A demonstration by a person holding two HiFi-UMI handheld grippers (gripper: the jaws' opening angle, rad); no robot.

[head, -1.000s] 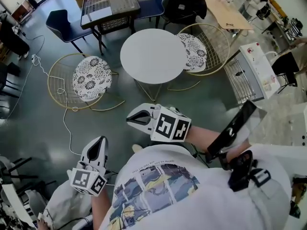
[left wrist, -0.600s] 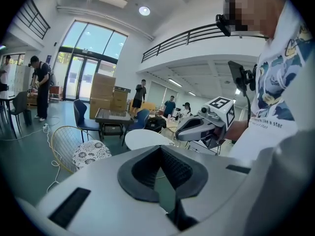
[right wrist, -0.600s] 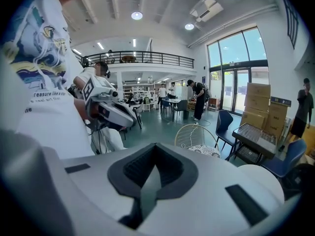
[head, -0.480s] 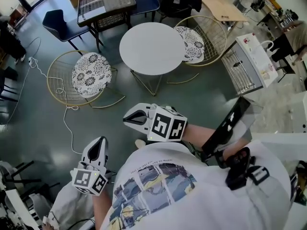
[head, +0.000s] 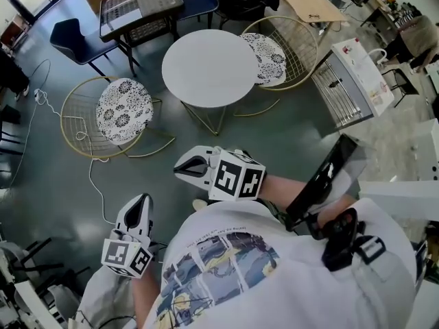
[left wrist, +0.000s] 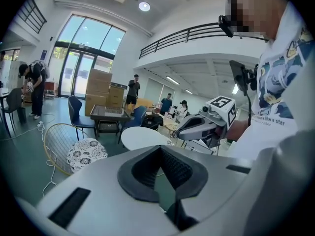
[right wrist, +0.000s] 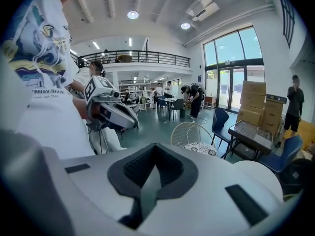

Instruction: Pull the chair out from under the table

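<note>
A round white table [head: 209, 67] stands on the grey floor ahead. One gold wire chair with a patterned cushion [head: 273, 55] is tucked against the table's right side, its seat partly under the top. A second such chair [head: 122, 110] stands apart on the left. My left gripper [head: 142, 201] is held low near the person's body, shut and empty. My right gripper [head: 182, 167] is also shut and empty, short of the table. In the left gripper view the left chair [left wrist: 83, 152] and the table [left wrist: 141, 136] show beyond the closed jaws.
At the back stand a dark square table [head: 140, 5] with blue chairs [head: 72, 38]. A white wire rack [head: 343, 81] is on the right, and a white cable [head: 92, 177] trails across the floor on the left. Several people stand far off.
The table and chairs have slid slightly up and left in the head view as the head moved. Both grippers stay shut and nearly still.
</note>
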